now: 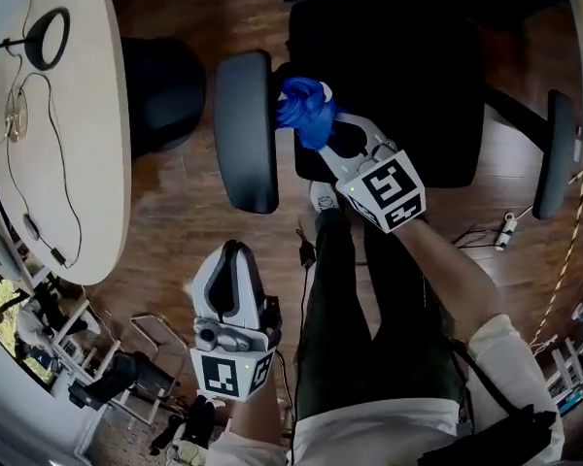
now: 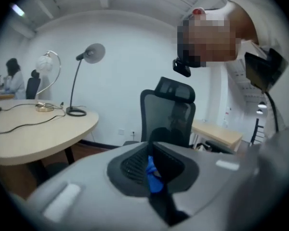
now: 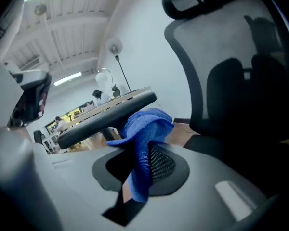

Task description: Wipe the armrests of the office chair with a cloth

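Observation:
From above, the black office chair has its seat ahead of me, a left armrest and a right armrest. My right gripper is shut on a blue cloth, bunched against the inner side of the left armrest. In the right gripper view the cloth hangs from the jaws, just below the armrest pad. My left gripper hangs lower, near my legs, jaws together and holding nothing. Its view faces the chair back, with a sliver of blue showing through the slit.
A rounded pale table stands at the left with a lamp base and cables on it. A dark round seat sits between it and the armrest. Cables lie on the wood floor. A second desk stands behind the chair.

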Demonstrator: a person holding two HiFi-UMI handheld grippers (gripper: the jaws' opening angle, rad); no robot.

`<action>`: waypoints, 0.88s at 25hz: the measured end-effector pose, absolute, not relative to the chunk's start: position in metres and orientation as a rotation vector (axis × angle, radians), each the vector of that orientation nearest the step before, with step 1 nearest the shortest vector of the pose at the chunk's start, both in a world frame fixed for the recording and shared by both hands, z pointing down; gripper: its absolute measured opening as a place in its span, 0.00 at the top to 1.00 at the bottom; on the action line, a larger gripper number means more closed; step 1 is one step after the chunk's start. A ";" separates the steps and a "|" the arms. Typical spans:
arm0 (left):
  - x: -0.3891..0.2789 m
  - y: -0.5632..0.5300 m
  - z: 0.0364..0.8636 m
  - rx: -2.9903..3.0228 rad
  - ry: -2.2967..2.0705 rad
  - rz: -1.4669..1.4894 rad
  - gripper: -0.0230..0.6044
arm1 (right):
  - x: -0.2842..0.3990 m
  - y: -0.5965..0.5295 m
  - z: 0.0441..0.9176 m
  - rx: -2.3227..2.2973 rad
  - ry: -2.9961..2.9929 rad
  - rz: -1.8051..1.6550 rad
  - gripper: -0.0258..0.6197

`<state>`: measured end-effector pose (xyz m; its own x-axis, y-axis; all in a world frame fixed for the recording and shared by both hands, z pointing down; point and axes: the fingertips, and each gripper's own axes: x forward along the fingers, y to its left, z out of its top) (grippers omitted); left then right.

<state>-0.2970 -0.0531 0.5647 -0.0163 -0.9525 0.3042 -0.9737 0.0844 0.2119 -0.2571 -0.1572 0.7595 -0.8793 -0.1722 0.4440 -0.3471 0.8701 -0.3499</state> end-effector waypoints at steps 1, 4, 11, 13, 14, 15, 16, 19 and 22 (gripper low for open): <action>-0.302 -0.045 0.573 1.871 -2.009 0.067 0.92 | -0.273 -0.157 0.768 0.361 -2.654 0.598 0.86; -0.299 -0.025 0.594 1.841 -1.949 0.097 0.92 | -0.306 -0.155 0.798 0.314 -2.640 0.583 0.86; -0.308 -0.014 0.593 1.885 -1.875 0.166 0.92 | -0.319 -0.182 0.926 0.361 -2.376 0.692 0.86; -0.309 -0.021 0.591 1.914 -1.852 0.183 0.92 | -0.312 -0.186 0.907 0.417 -2.415 0.731 0.86; -0.307 -0.027 0.588 1.936 -1.839 0.183 0.92 | -0.300 -0.187 0.886 0.464 -2.461 0.738 0.86; -0.302 -0.035 0.585 1.958 -1.827 0.179 0.92 | -0.282 -0.189 0.859 0.527 -2.514 0.742 0.86; -0.294 -0.045 0.581 1.984 -1.814 0.172 0.92 | -0.256 -0.190 0.829 0.610 -2.566 0.745 0.86; -0.255 -0.077 0.570 2.082 -1.744 0.155 0.92 | -0.132 -0.197 0.757 0.995 -2.608 0.758 0.86; -0.202 -0.106 0.571 2.195 -1.618 0.133 0.92 | 0.009 -0.208 0.731 1.388 -2.442 0.673 0.86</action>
